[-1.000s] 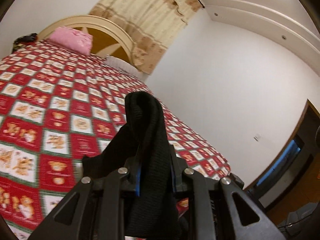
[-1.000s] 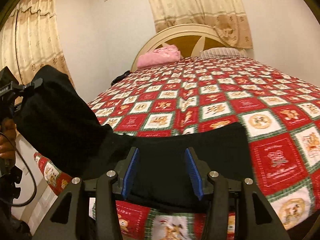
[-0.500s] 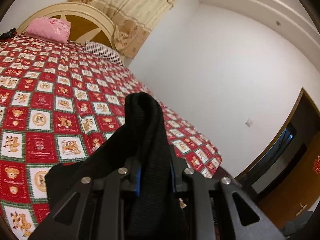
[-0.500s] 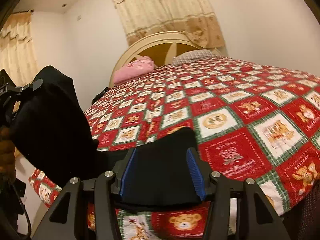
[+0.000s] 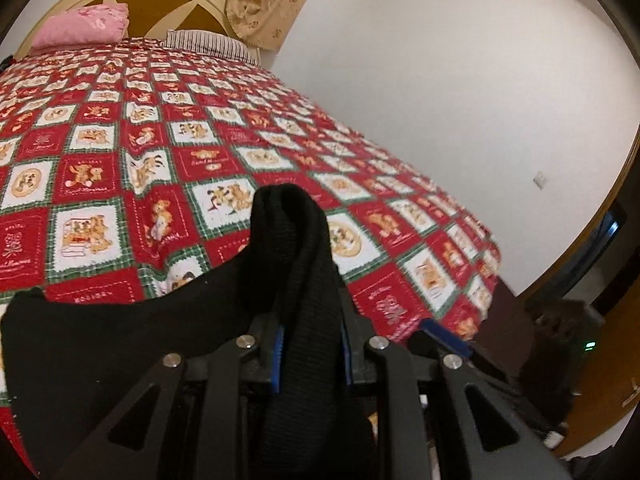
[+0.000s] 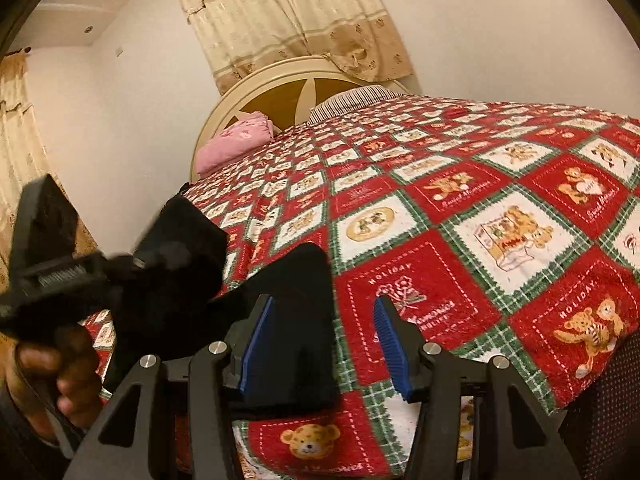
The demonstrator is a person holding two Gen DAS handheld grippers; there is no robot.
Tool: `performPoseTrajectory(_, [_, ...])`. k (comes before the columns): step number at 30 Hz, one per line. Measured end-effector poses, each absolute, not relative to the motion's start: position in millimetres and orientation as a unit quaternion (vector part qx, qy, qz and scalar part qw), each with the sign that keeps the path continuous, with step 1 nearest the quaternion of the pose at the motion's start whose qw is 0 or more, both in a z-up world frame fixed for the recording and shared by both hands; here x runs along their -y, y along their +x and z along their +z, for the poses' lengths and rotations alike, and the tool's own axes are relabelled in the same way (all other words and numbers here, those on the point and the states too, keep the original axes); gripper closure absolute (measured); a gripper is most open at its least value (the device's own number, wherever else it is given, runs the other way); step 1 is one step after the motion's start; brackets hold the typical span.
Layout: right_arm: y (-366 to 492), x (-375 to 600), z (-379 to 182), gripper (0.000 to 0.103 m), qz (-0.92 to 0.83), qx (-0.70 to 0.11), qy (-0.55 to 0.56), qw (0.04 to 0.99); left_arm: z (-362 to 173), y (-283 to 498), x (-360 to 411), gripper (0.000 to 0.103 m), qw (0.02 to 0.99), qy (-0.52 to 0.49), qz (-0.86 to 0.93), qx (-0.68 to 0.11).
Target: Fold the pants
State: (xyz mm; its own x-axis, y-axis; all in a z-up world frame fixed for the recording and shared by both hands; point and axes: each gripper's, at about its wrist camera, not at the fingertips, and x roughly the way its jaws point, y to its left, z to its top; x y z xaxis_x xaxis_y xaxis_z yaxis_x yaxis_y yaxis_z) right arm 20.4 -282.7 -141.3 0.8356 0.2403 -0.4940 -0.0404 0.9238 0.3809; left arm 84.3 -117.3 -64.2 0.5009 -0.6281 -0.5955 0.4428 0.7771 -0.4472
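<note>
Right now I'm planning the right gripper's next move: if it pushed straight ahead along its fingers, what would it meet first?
Probably the black pants, lying between the open right gripper fingers on their left side. Beyond them is the red quilt. Depth is hard to judge.

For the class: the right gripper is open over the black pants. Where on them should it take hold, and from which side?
Grip the pants at their free edge lying flat between the right gripper fingers, approaching low from the bed's foot; the left gripper already pinches the other end.
</note>
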Motion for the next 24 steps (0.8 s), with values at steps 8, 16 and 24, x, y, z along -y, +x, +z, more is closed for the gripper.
performPoseTrajectory(8, [21.2,290.6,-146.8,0.05,0.066,-0.289,0.195,0.935,-75.2,86.6,140.5,0.062,0.847,-0.118,-0.324,-0.406])
performPoseTrajectory(16, [13.1,300.6,-135.3,0.05,0.049,-0.281,0.202,0.937,-48.5,55.0,101.1,0.049,0.88,-0.11,-0.309,-0.343])
performPoseTrajectory(24, [12.0,257.9,-112.4,0.049,0.119,-0.279,0.169,0.938,-69.8,50.7,59.5,0.049,0.924,-0.04,-0.191,-0.328])
